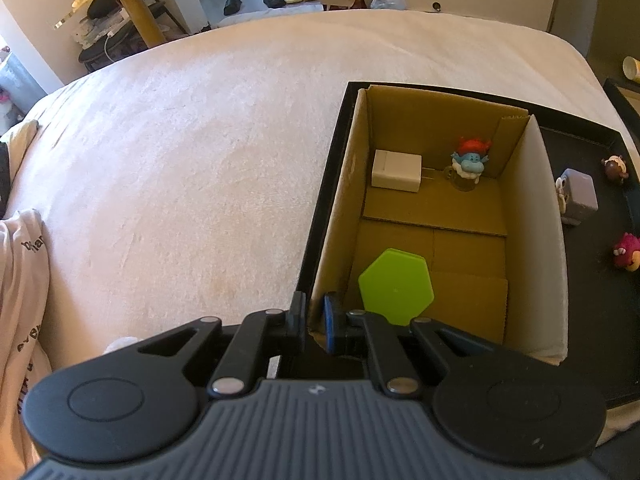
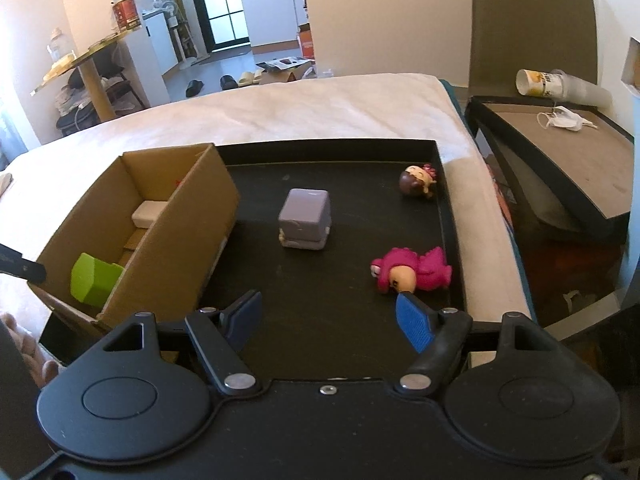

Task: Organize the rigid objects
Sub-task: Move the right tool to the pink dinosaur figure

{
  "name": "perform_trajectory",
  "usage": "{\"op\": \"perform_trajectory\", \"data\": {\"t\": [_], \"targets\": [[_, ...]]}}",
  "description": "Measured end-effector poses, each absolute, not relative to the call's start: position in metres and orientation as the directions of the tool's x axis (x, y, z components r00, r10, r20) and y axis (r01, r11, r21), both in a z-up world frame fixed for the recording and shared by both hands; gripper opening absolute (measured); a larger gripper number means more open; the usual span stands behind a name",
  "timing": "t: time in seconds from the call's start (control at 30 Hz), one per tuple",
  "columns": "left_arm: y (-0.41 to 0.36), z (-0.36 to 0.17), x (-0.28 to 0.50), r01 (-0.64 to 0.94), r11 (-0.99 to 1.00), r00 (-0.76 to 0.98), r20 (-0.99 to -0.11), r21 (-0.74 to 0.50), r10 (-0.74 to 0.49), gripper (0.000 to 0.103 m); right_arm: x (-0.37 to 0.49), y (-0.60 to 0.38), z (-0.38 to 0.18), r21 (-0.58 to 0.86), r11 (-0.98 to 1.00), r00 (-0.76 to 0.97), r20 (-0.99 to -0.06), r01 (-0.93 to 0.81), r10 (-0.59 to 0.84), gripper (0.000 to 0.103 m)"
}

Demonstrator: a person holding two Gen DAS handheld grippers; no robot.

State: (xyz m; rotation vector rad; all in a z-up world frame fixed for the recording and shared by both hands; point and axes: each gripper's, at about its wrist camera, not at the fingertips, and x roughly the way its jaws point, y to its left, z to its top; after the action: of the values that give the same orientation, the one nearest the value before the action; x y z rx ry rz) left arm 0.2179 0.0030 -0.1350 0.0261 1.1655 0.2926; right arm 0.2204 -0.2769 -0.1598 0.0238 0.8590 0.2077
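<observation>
Left gripper point(image 1: 317, 320) clamps the near wall of the cardboard box point(image 1: 536, 240), green block point(image 1: 396, 286) just beyond its fingers; right gripper point(image 2: 328, 320) open, empty, pink toy point(image 2: 414, 272) just past its right fingertip; no legible labels.

A cardboard box point(image 2: 132, 232) stands in the left part of a tray point(image 2: 328, 148) on a bed point(image 1: 180, 152). In the box, a hexagonal container point(image 1: 396, 286) lies nearest, a charger block point(image 1: 397, 171) and a troll figurine point(image 1: 469, 164) at the far end. Right of the box, on the tray floor, sit a cube toy point(image 2: 306, 218), a small doll point(image 2: 418, 181) behind it and a dinosaur-suit figurine point(image 2: 414, 270) nearer.
</observation>
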Motion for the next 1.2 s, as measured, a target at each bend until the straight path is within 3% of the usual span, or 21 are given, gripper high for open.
{"op": "perform_trajectory", "data": {"t": [0.7,0.83,1.2], "targets": [[0.003,-0.135,0.22,-0.227,0.957,0.353,-0.9,0.181,0.255,0.009,0.262,-0.3,-0.199,0.067,0.997,0.644,-0.762,-0.028,0.069,0.073],[0.005,-0.135,0.221,-0.227,0.958,0.354,-0.901,0.177,0.25,0.009,0.267,-0.301,-0.206,0.064,0.998,0.63,-0.775,-0.002,0.051,0.081],[0.008,-0.136,0.22,-0.227,0.96,0.356,-0.904,0.162,0.237,0.009,0.285,-0.292,-0.22,0.02,1.0,0.587,-0.809,0.0,0.016,0.082]]}}
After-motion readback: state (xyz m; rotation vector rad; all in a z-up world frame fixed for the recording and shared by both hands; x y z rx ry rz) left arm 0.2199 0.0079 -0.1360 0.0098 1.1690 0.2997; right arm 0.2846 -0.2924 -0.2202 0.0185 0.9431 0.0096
